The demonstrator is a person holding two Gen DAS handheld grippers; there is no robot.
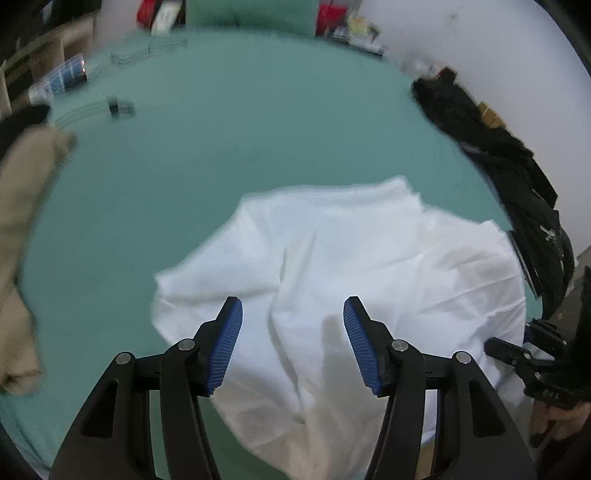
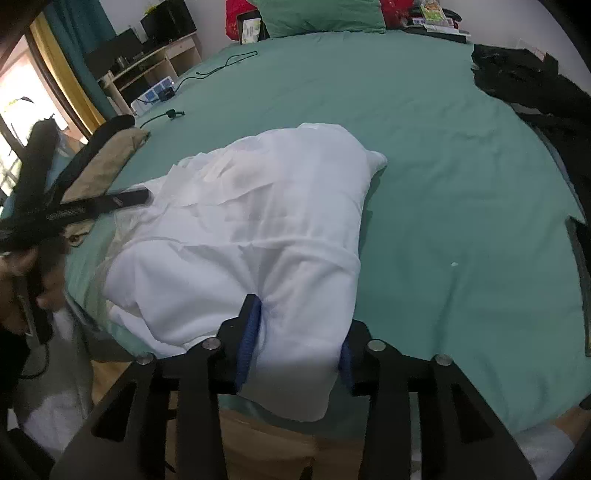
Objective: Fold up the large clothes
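Note:
A large white garment [image 1: 332, 258] lies crumpled on the green bed [image 1: 221, 129], near its front edge. My left gripper [image 1: 293, 314] is open and hovers just above the garment, empty. In the right wrist view the same white garment [image 2: 258, 221] drapes over the bed edge and hangs between the blue pads [image 2: 251, 332] of my right gripper [image 2: 299, 332]. The jaws stand fairly wide and cloth covers the right pad, so I cannot tell if they pinch it. The left gripper's black body [image 2: 74, 210] shows at the left, the right gripper's body [image 1: 524, 362] at the right.
A beige garment [image 1: 22, 240] lies at the left side of the bed, also seen in the right wrist view [image 2: 107, 166]. Black clothes [image 1: 498, 155] lie along the right edge. Cables and a power strip [image 2: 159, 92] sit at far left. A green pillow [image 2: 317, 14] is at the head.

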